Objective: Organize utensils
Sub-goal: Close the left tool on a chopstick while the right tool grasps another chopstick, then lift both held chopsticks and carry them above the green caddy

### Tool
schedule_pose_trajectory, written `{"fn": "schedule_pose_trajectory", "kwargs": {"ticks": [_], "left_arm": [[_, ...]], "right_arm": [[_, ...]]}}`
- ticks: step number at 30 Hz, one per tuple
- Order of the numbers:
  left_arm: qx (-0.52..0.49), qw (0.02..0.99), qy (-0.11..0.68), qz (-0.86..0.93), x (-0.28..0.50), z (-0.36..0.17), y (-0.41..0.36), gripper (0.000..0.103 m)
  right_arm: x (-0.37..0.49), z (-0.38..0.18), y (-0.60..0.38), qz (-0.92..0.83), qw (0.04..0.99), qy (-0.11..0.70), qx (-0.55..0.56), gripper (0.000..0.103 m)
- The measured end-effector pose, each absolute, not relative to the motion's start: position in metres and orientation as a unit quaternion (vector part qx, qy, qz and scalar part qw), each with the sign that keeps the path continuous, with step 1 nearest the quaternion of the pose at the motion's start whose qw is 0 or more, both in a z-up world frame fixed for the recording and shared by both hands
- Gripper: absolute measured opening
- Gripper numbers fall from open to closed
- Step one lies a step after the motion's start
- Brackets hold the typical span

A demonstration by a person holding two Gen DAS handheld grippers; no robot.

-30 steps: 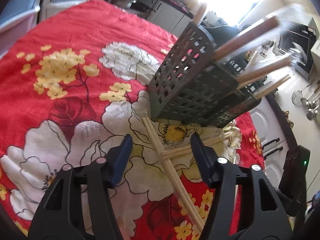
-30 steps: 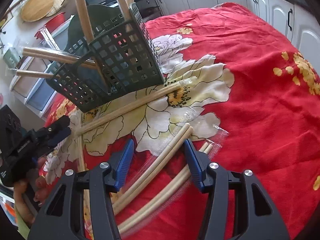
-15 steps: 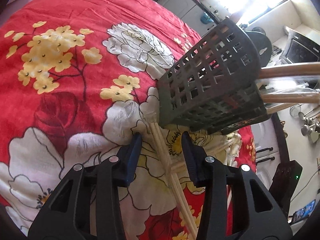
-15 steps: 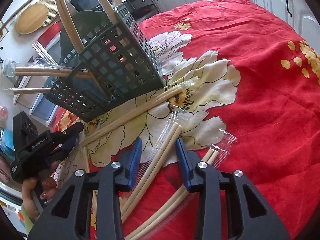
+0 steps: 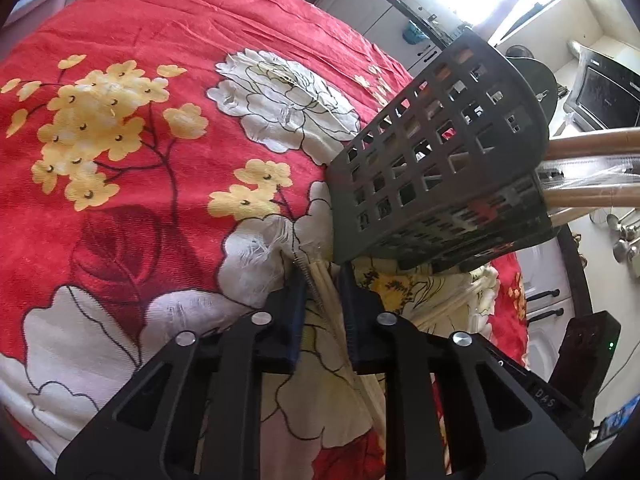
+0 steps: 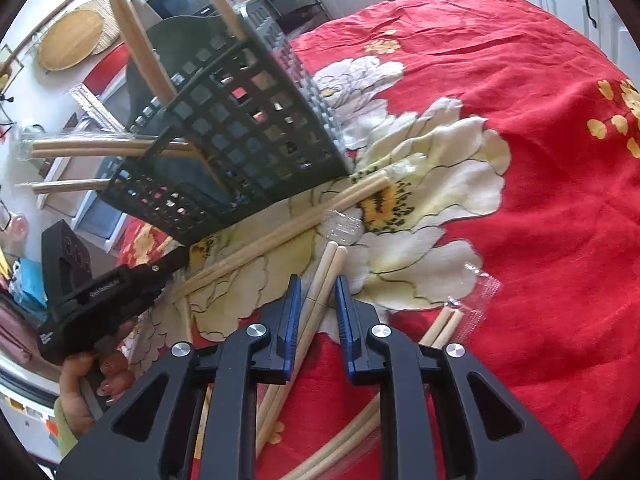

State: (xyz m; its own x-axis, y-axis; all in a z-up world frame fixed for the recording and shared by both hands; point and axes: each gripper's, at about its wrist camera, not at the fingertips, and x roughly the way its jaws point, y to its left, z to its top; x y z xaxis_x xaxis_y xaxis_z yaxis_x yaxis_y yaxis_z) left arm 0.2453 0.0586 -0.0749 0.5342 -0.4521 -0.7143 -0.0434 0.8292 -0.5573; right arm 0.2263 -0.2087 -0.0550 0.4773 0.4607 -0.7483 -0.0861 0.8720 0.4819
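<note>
Both grippers straddle wrapped chopstick pairs, fingers narrowly apart: left gripper (image 5: pixel 323 280), right gripper (image 6: pixel 318 292). Slippery wrap could let sticks slide; holder (image 5: pixel 436 168) at one o'clock might tip.

Red floral tablecloth (image 5: pixel 120 208), dark grey basket (image 5: pixel 444 168), pale chopsticks (image 6: pixel 320 280)

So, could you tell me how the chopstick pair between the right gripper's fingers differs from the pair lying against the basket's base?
The pair at the right gripper is bare at its tips and points away from the camera; the basket-side pair lies crosswise, its far end in clear wrapping. The first sits between the fingers; the second touches the dark basket. Both are pale wooden and flat on the tablecloth.
</note>
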Motion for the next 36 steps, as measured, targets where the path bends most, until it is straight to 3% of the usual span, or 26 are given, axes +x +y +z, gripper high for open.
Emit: {"fn": "schedule_pose_trajectory", "kwargs": {"ticks": [9, 20, 36], "left_arm": [[-0.298, 0.839, 0.438, -0.127, 0.228, -0.072, 0.076, 0.007], [-0.294, 0.883, 0.349, -0.113, 0.182, -0.024, 0.098, 0.005], [-0.258, 0.919, 0.259, -0.145, 0.134, 0.043, 0.081, 0.003]], "right_arm": [[0.216, -0.041, -0.196, 0.209, 0.839, 0.462, 0.199, 0.011], [0.202, -0.018, -0.185, 0.237, 0.852, 0.43, 0.182, 0.008], [0.159, 0.053, -0.165, 0.28, 0.899, 0.321, 0.104, 0.006]]}}
